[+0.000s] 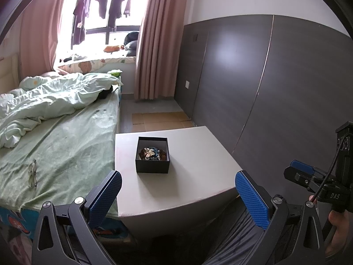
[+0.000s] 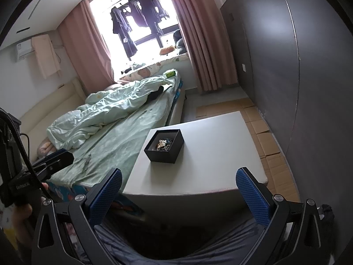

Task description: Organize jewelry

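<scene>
A black open box (image 1: 152, 167) (image 2: 163, 155) stands on a white table (image 1: 187, 190) (image 2: 216, 145). Inside it lies a heap of jewelry (image 1: 152, 153) (image 2: 163, 144), silvery, blue and brown. My left gripper (image 1: 178, 190) hangs open short of the table's near edge, well back from the box, its blue pads empty. My right gripper (image 2: 178, 187) is open too, also near that front edge, with nothing between its fingers. Each gripper appears at the edge of the other's view, held by a hand.
A bed with a green sheet (image 1: 66, 145) (image 2: 123, 137) lies left of the table, with a crumpled duvet and a pair of glasses (image 1: 32, 173) (image 2: 86, 161). A grey wall panel (image 1: 275, 92) stands on the right. Cardboard (image 2: 264, 137) covers the floor beyond.
</scene>
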{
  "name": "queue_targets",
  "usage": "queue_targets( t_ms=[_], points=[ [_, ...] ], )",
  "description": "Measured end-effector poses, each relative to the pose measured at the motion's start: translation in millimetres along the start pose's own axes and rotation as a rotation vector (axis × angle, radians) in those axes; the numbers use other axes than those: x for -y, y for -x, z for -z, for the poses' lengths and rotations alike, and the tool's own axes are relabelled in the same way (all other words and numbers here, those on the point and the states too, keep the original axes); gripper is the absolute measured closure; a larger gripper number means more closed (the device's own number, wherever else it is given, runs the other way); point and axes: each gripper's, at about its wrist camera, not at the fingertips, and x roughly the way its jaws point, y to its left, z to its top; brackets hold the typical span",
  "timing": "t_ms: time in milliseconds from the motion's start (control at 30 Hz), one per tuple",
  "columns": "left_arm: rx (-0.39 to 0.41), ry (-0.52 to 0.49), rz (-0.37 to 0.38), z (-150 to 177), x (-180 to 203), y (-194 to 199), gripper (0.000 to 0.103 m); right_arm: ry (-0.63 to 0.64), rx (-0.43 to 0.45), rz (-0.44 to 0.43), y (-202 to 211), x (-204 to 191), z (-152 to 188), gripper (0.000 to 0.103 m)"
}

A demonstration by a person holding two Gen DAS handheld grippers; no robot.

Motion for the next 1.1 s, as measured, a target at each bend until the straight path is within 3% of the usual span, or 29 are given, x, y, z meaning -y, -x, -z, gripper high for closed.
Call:
queue_targets(
  t_ms=[1100],
  points=[
    [0.018, 0.012, -0.006, 6.4, -4.2, 1.7, 0.000, -0.001, -0.015, 0.002, -6.5, -3.0, 4.8, 0.000]
  ],
)
